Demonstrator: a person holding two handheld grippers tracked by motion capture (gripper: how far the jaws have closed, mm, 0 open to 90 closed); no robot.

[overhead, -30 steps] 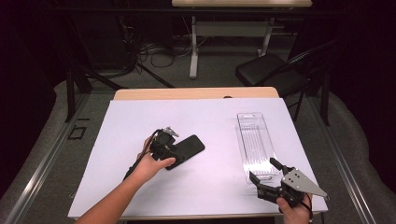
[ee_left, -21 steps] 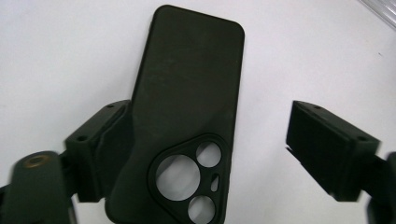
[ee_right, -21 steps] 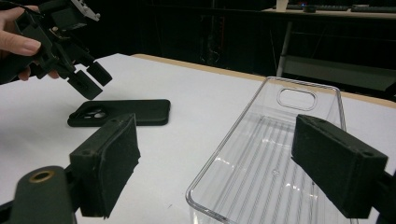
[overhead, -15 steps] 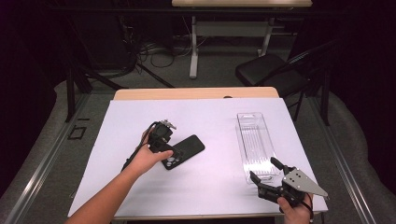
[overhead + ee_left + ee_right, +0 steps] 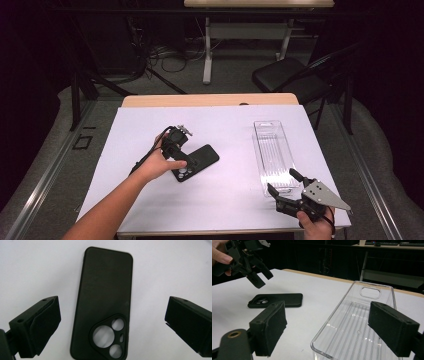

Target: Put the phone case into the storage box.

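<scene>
Both forearms bare, no sleeves. Left gripper (image 5: 186, 161) all black, black cable trailing off it, small metal fitting on top. Right gripper (image 5: 286, 187) black, grey three-cornered plate with dark holes; blocky jaws with screw holes.

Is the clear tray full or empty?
Empty: the clear tray shows only its bare ribbed floor; the phone case lies outside it.

No readable text, label or number appears anywhere.
</scene>
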